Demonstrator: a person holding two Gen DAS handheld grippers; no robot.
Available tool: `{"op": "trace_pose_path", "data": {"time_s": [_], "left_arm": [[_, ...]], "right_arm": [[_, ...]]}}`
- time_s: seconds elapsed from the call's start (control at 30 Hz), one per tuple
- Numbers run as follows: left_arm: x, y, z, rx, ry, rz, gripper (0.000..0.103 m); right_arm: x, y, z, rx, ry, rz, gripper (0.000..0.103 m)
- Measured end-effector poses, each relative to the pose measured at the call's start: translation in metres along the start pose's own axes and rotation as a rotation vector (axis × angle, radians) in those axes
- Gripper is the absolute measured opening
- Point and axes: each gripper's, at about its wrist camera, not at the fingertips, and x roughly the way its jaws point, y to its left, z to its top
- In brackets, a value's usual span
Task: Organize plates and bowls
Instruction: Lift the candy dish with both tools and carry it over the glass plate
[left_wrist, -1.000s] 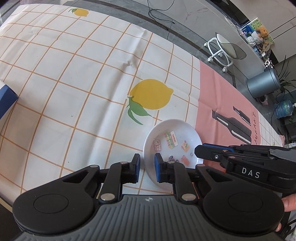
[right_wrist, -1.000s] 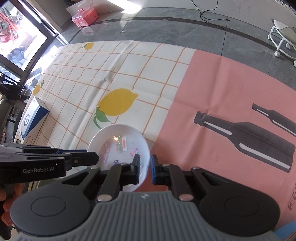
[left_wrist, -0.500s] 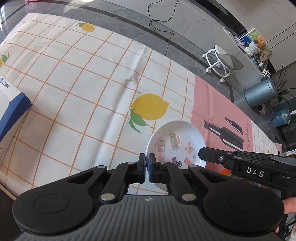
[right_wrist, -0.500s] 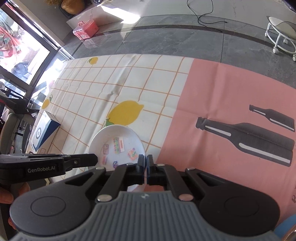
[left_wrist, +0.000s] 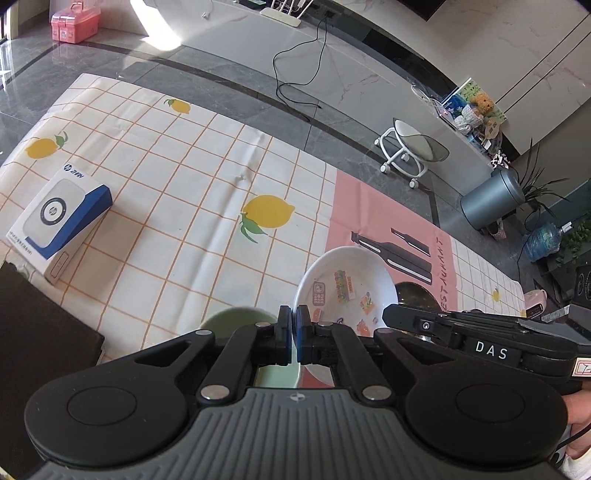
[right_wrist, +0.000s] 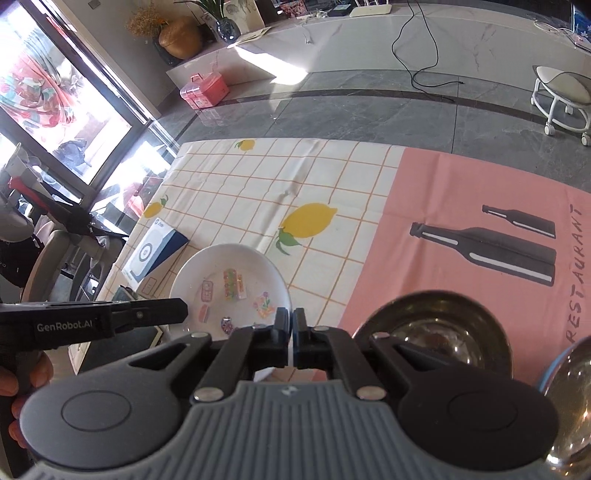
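So you've got both grippers pinched onto the rim of the white plate (left_wrist: 343, 280). The left gripper (left_wrist: 294, 334) is clamped on its left edge, and the right gripper (right_wrist: 291, 334) is clenched on its right edge, pads squeezed tight with only the thin rim between them. The plate is glossy ceramic, round and shallow, with little colourful cartoon stickers or prints scattered across the inside. It's up off the cloth, hanging between your two grippers at the near side of the table.

Under it, the tablecloth (left_wrist: 177, 206) is soft fabric with a few creases, an orange grid on cream with yellow lemons, then a pink panel with black bottle shapes to the right.

Below the plate on the left there's a matte pale green bowl (left_wrist: 236, 321), mostly hidden behind your left gripper. On the right sits a shiny metal bowl (right_wrist: 439, 325), and a clear glass bowl with a blue rim (right_wrist: 569, 391) is at the far right edge of the right wrist view.

A blue and white cardboard box (left_wrist: 59, 218) lies well to the left. The middle and far cloth is wide open, so plenty of room there.
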Motion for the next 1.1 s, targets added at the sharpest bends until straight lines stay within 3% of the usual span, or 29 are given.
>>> {"op": "trace_pose_path", "data": {"time_s": [0.3, 0.63, 0.77, 1.1], "left_arm": [[-0.036, -0.009, -0.076, 0.031, -0.034, 0.017, 0.002], [-0.029, 0.011, -0.168, -0.106, 0.028, -0.044, 0.003], [-0.012, 0.013, -0.185, -0.146, 0.067, -0.045, 0.002], [0.009, 0.007, -0.199, -0.134, 0.115, 0.009, 0.002]], "right_arm": [[-0.051, 0.016, -0.086, -0.002, -0.065, 0.051, 0.000], [-0.060, 0.003, -0.194, 0.091, -0.063, 0.051, 0.000], [-0.054, -0.005, -0.217, 0.142, -0.061, 0.030, 0.000], [-0.039, -0.021, -0.238, 0.215, -0.040, -0.004, 0.000]]}}
